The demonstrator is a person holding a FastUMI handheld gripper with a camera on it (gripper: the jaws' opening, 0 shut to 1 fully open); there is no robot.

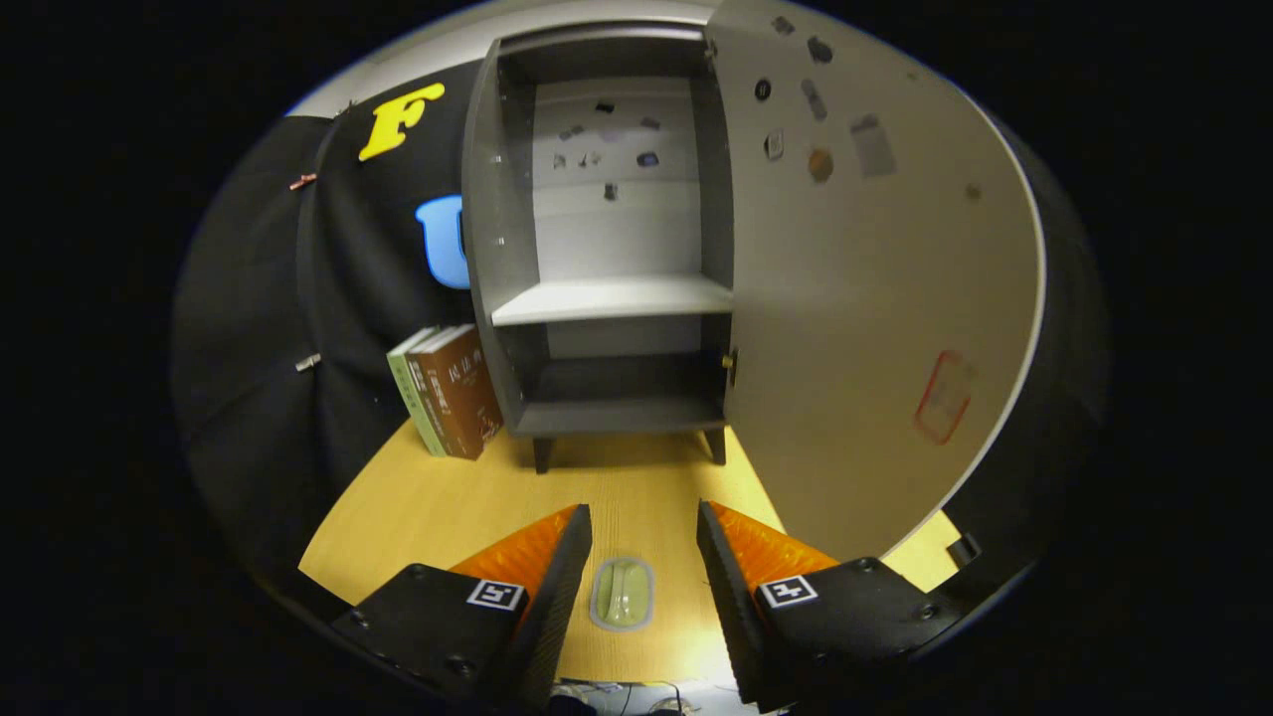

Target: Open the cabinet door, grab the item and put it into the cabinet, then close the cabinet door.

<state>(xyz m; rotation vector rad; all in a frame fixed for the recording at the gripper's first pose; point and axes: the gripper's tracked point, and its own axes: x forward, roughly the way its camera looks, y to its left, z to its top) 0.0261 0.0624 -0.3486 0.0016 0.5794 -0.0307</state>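
A grey cabinet [612,249] stands at the back of the wooden table [448,507] with its door [865,298] swung wide open to the right. Inside, a pale shelf [612,298] divides it, and both the shelf and the bottom compartment hold nothing. A small pale green oval item [623,594] lies flat on the table between my fingers, well below them. My gripper [644,532] is open, hovering above the item and touching nothing.
Two upright books [448,393], one green and one brown, lean beside the cabinet's left wall. The open door reaches forward past my right finger. The table's front edge lies just behind the green item. Several small stickers dot the door's inner face.
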